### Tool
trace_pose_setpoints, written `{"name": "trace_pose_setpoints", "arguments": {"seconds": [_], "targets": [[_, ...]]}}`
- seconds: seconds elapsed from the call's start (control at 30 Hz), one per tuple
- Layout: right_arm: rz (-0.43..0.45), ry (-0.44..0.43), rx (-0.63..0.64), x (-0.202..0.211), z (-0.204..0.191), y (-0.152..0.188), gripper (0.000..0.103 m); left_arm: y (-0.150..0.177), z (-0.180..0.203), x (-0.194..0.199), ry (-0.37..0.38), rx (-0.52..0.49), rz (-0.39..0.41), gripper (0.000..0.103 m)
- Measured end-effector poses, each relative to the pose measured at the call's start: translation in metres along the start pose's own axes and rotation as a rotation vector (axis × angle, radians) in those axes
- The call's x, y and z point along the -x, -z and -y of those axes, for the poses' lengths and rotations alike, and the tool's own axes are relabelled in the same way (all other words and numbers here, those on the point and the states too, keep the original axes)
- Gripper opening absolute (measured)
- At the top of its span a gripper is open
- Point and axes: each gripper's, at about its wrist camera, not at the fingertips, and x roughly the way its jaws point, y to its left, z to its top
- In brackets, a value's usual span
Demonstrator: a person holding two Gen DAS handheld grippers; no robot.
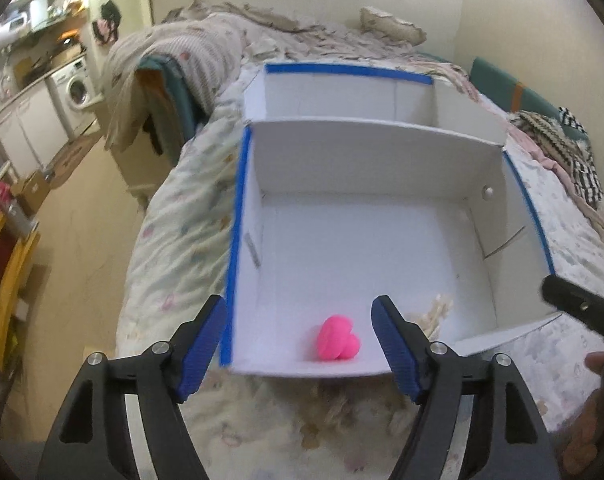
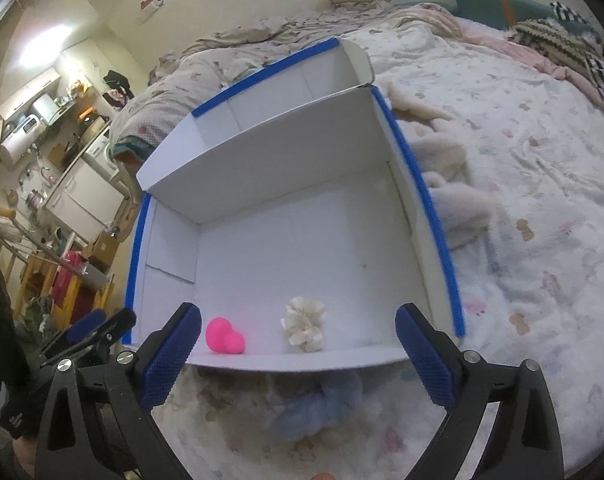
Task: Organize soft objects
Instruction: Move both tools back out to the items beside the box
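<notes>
Inside white box [image 2: 302, 248], pink toy [image 2: 224, 336] beside cream scrunchie [image 2: 303, 330].

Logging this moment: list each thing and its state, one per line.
Left tool: open, empty.
Right tool: open, empty.
White box: open-topped, on the bed.
Pink heart toy: inside box, near front wall.
Cream scrunchie: inside box, beside heart.
Blue scrunchie: on bed, outside box.

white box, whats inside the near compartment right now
A pink heart toy and a cream scrunchie lie by the near wall of the white box. The far compartment's floor is hidden.
</notes>
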Motion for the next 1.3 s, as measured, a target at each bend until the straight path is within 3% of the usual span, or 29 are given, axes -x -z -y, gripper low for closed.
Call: {"name": "trace_pose_setpoints", "arguments": {"seconds": [0.43, 0.77, 0.87, 1.1, 1.3], "targets": [[-0.057, 0.028, 0.008, 0.012, 0.006, 0.039, 0.103, 0.048, -0.038, 0.003, -0.032, 0.071, -0.094, 0.073], [-0.109, 0.043, -0.068, 0.003, 0.019, 0.043, 0.103, 0.055, -0.045, -0.017, -0.054, 0.130, -0.178, 0.073], [-0.134, 0.047, -0.084, -0.003, 0.023, 0.044, 0.103, 0.057, -0.049, -0.028, -0.014, 0.180, -0.225, 0.072], [-0.154, 0.062, -0.107, -0.010, 0.029, 0.043, 0.103, 0.066, -0.022, -0.059, 0.065, 0.167, -0.331, 0.072], [-0.188, 0.086, -0.115, -0.019, 0.037, 0.043, 0.103, 0.070, 0.001, -0.087, 0.065, 0.150, -0.392, 0.068]]}}
